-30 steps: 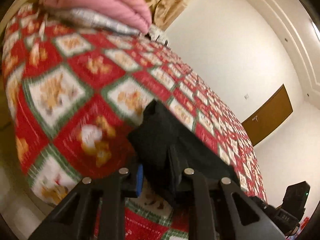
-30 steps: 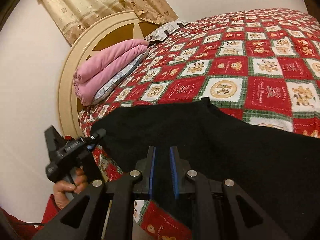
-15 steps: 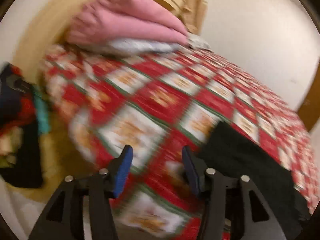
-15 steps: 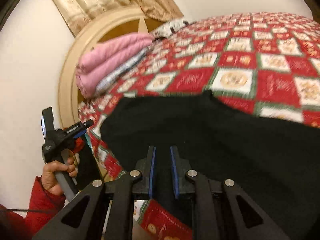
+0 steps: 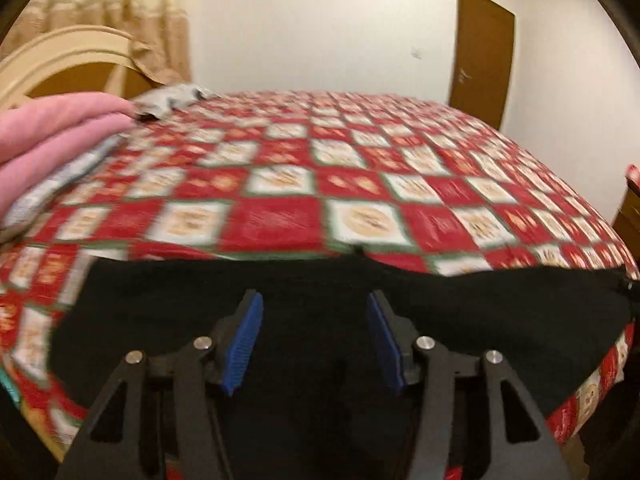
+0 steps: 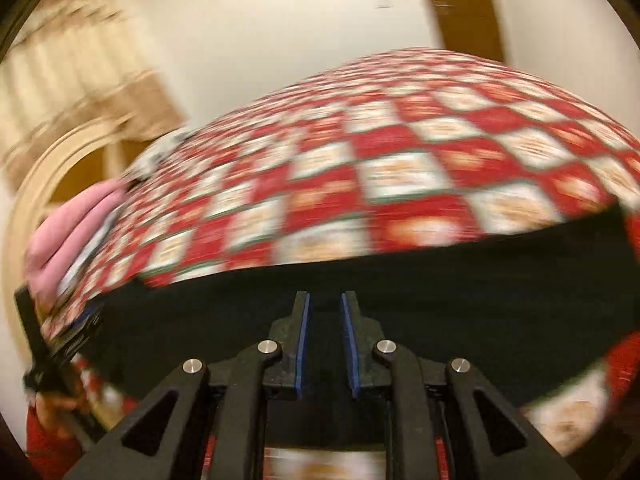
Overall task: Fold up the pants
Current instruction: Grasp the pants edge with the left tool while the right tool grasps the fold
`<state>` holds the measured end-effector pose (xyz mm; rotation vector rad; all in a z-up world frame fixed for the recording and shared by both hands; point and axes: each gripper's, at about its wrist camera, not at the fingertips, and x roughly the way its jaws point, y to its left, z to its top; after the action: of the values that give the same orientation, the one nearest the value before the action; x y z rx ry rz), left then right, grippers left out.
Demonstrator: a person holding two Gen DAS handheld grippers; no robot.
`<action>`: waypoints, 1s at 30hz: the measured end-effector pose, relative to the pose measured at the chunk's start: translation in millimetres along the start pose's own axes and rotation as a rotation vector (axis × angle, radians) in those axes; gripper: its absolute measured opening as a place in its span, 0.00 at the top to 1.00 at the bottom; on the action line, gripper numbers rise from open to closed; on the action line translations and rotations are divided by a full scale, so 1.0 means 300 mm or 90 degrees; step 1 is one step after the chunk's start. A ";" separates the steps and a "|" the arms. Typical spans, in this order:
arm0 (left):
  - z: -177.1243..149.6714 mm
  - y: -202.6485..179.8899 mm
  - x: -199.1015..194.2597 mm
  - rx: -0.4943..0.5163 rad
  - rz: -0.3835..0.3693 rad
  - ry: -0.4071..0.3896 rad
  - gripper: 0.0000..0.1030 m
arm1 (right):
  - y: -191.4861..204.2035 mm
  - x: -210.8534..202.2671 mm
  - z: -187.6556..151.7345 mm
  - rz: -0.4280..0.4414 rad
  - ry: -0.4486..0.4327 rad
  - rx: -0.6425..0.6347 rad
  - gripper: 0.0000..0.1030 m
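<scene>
The black pants (image 5: 192, 312) lie spread along the near edge of the bed and hang over it. In the left wrist view my left gripper (image 5: 313, 300) hovers over their middle. Its jaws are opening, and the blue pads (image 5: 244, 340) touch no cloth. The right wrist view is blurred. There my right gripper (image 6: 325, 296) stands almost shut, and black cloth of the pants (image 6: 480, 300) fills the narrow gap between its pads. The left gripper (image 6: 60, 344) also shows at that view's left edge, held by a hand (image 6: 52, 404) in a red sleeve.
A red, white and green checked bedspread (image 5: 280, 216) covers the whole bed. A folded pink blanket (image 5: 48, 136) and a grey pillow (image 5: 172, 96) lie by the round cream headboard (image 5: 60, 52) at the left. A brown door (image 5: 480, 52) stands in the far wall.
My left gripper let go of the pants corner, opened and swung round to face across the bed. The right gripper swept sideways, still narrow on the black cloth.
</scene>
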<state>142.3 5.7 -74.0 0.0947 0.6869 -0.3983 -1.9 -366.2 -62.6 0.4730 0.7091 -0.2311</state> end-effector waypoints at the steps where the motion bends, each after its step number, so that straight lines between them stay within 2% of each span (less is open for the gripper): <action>1: -0.004 -0.027 0.027 0.005 0.004 0.015 0.45 | -0.064 -0.003 0.006 -0.031 0.000 0.019 0.83; 2: -0.008 -0.047 0.051 0.012 0.015 0.031 0.45 | -0.133 -0.007 0.011 -0.060 0.001 0.046 0.83; 4: -0.019 -0.053 0.088 0.012 0.035 0.042 0.44 | -0.224 0.002 0.015 -0.075 0.008 0.081 0.83; 6: -0.027 -0.044 0.095 0.002 0.045 0.025 0.32 | -0.301 0.035 0.004 -0.093 0.046 0.109 0.83; 7: -0.021 -0.042 0.107 0.002 0.052 0.028 0.30 | -0.344 0.043 -0.006 -0.075 0.056 0.138 0.83; 9: -0.011 -0.047 0.105 0.008 0.068 0.038 0.26 | -0.396 0.023 -0.011 -0.026 0.045 0.181 0.83; 11: 0.001 -0.049 0.102 0.005 0.074 0.049 0.26 | -0.432 -0.025 0.009 -0.037 0.031 0.182 0.83; 14: 0.016 -0.044 0.075 -0.034 0.072 0.046 0.25 | -0.530 -0.152 0.070 -0.066 -0.036 0.177 0.81; 15: 0.024 -0.044 0.045 -0.054 0.062 0.033 0.25 | -0.560 -0.178 0.084 -0.074 -0.040 0.176 0.74; 16: 0.028 -0.046 0.029 -0.066 0.054 0.025 0.25 | -0.605 -0.199 0.104 -0.083 -0.038 0.179 0.49; 17: 0.034 -0.054 0.005 -0.081 0.041 0.014 0.25 | -0.644 -0.214 0.117 -0.090 -0.038 0.183 0.29; 20: 0.039 -0.095 -0.033 -0.101 -0.007 0.004 0.25 | -0.744 -0.237 0.142 -0.124 -0.026 0.178 0.29; 22: 0.037 -0.140 -0.052 -0.096 -0.038 0.003 0.25 | -0.774 -0.218 0.151 -0.107 -0.007 0.167 0.29; 30: 0.000 -0.280 -0.065 -0.035 -0.077 0.037 0.25 | -0.772 -0.070 0.143 -0.144 0.066 0.121 0.30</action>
<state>95.9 -65.4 -57.7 0.0120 0.7625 -0.4937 -76.1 -587.8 -98.4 0.5884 0.8466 -0.4925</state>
